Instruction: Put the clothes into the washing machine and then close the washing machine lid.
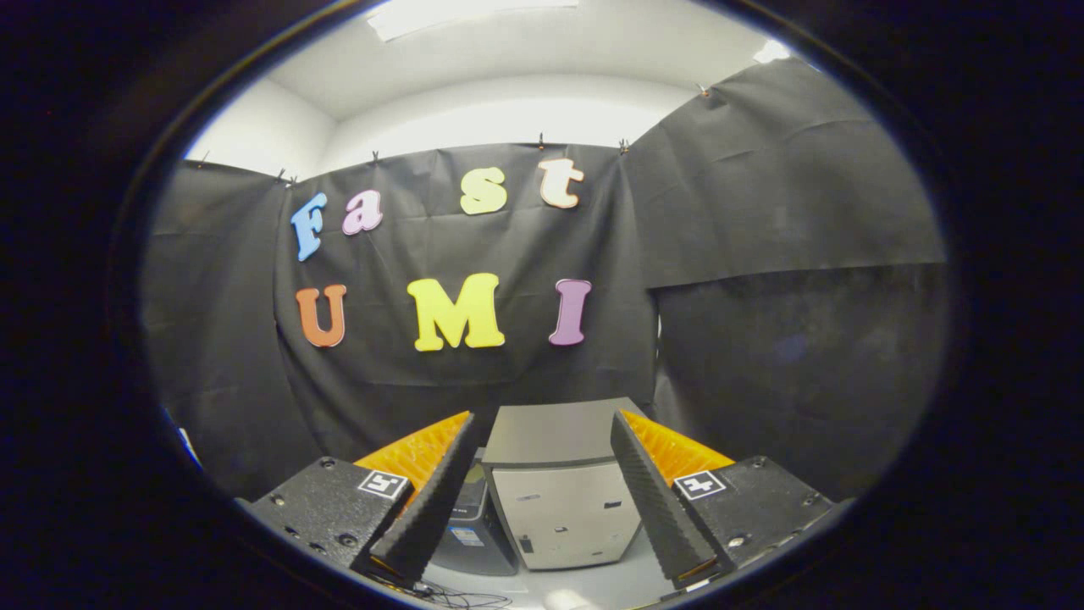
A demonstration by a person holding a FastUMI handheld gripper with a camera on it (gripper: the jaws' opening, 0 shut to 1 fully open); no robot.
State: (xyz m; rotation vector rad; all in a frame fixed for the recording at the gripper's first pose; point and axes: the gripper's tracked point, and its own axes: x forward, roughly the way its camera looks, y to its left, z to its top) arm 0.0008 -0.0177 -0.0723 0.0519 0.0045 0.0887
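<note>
One boxy pale washing machine (563,500), flat grey top, w/ open empty claw (542,462) fingers either side.

The washing machine (559,500) has a pale cream front under a grey lid; a darker grey box (474,534) sits beside it; the tabletop (610,585) is white; the booth wall (762,254) is black cloth.

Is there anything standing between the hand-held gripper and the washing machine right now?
Nothing visible does. The hand-held gripper is open with nothing between its fingers, and the washing machine stands beyond them in the gap, against the black cloth wall. A darker box sits beside the machine, not in front of it.
</note>
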